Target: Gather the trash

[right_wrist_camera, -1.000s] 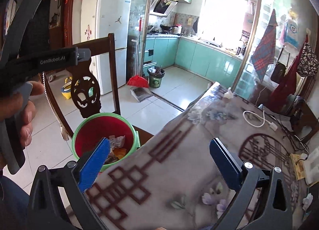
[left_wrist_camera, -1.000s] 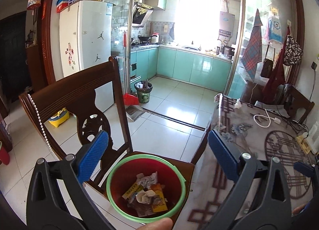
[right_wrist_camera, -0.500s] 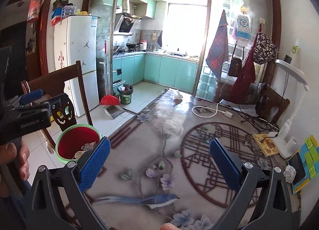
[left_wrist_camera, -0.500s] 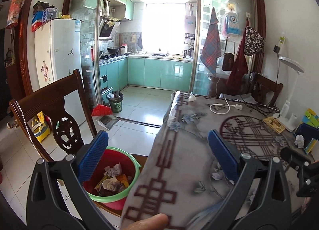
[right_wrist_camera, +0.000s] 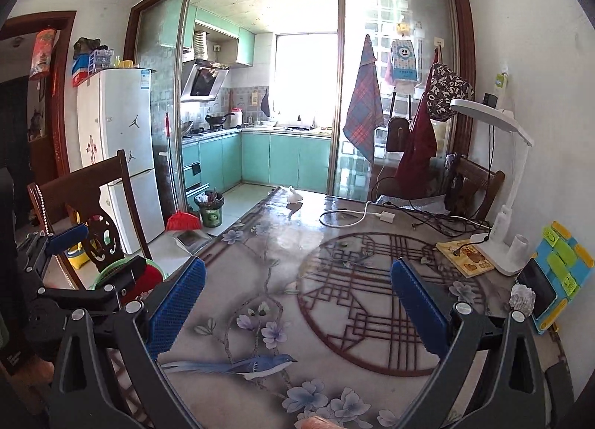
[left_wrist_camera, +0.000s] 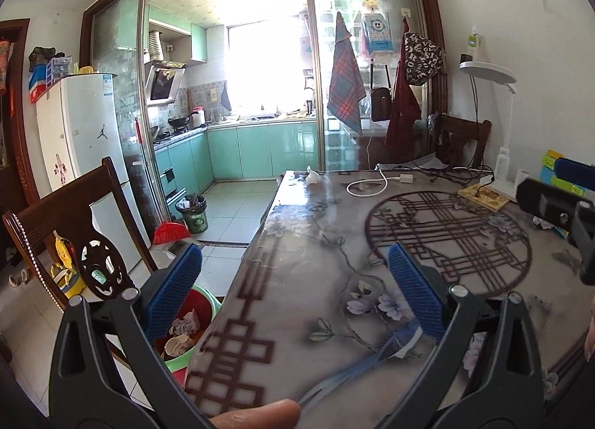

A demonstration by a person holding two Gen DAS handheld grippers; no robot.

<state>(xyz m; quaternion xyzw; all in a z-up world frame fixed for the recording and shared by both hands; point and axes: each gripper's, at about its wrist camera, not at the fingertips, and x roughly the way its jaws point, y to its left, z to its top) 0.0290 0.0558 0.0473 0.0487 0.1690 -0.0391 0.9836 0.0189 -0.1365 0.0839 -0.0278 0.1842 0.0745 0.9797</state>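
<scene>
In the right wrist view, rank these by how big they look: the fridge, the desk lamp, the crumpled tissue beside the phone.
1. Fridge, largest.
2. Desk lamp, clearly less area, though it stands nearer the camera.
3. Crumpled tissue, smallest by far, despite being nearest.

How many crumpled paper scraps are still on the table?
2 that I can make out: one wad at the far edge near the kitchen door, one wad at the right edge beside the phone. The grippers hide the near tabletop, so more may be there.
</scene>
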